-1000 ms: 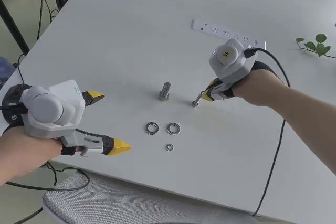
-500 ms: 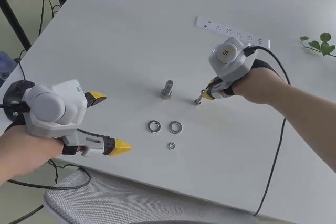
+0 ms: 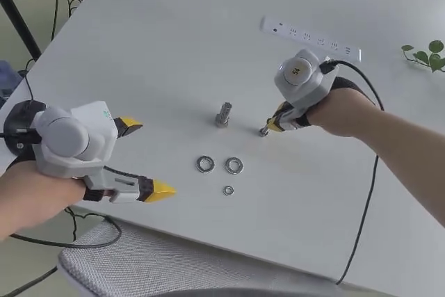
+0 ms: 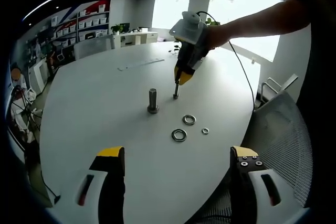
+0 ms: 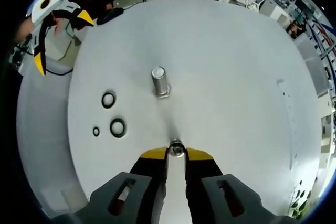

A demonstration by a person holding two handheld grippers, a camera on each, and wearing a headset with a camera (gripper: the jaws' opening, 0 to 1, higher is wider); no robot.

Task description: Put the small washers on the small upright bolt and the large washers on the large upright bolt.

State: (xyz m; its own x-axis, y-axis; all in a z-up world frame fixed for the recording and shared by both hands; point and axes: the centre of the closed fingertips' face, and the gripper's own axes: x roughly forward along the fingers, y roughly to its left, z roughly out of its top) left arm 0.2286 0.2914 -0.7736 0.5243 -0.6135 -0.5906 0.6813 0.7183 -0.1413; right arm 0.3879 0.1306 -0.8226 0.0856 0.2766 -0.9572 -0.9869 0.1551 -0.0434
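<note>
In the head view, the left gripper (image 3: pixel 144 158) is at the near left edge of the white table (image 3: pixel 174 46). Its jaws are wide open and hold nothing. The right gripper (image 3: pixel 273 127) pinches the small bolt (image 3: pixel 263 131), just right of the big bolt (image 3: pixel 223 115). Nearer lie the left big washer (image 3: pixel 204 164), the right big washer (image 3: pixel 233 165) and the small washer (image 3: pixel 228 190).

In the left gripper view, the jaws stand far apart, and both bolts and all the washers are far ahead.

In the right gripper view, the jaws squeeze the small bolt (image 5: pixel 177 148), with the big bolt (image 5: pixel 159 81) beyond it.
</note>
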